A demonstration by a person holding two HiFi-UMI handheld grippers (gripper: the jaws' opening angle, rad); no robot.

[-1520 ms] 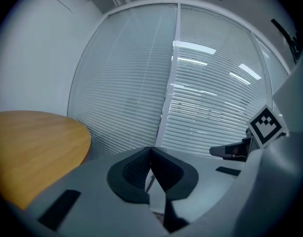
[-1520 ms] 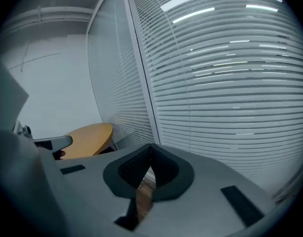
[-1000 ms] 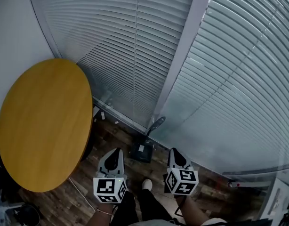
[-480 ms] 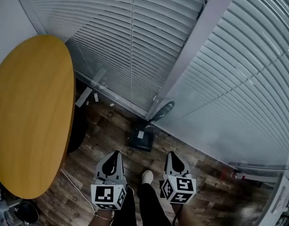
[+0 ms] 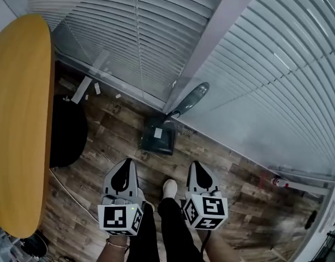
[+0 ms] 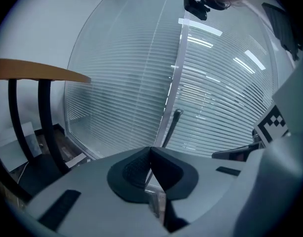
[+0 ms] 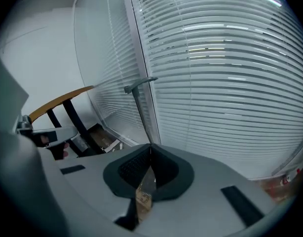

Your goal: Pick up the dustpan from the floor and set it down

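Nothing done yet: the dustpan (image 5: 158, 138) lies untouched on the floor (image 5: 225, 171) by the window (image 5: 118, 37); my left claw (image 5: 126, 164) and right claw (image 5: 196, 166) are closed, empty

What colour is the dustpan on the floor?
Dark, nearly black dustpan with a white label; head view shows it best.

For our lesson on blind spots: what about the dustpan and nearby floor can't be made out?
- Dustpan pan: gripper views, hidden behind left hand-held gripper and right hand-held gripper; only the handle shows.
- Its white label: head view, too small to read.
- Red-and-white item: head view, too small.
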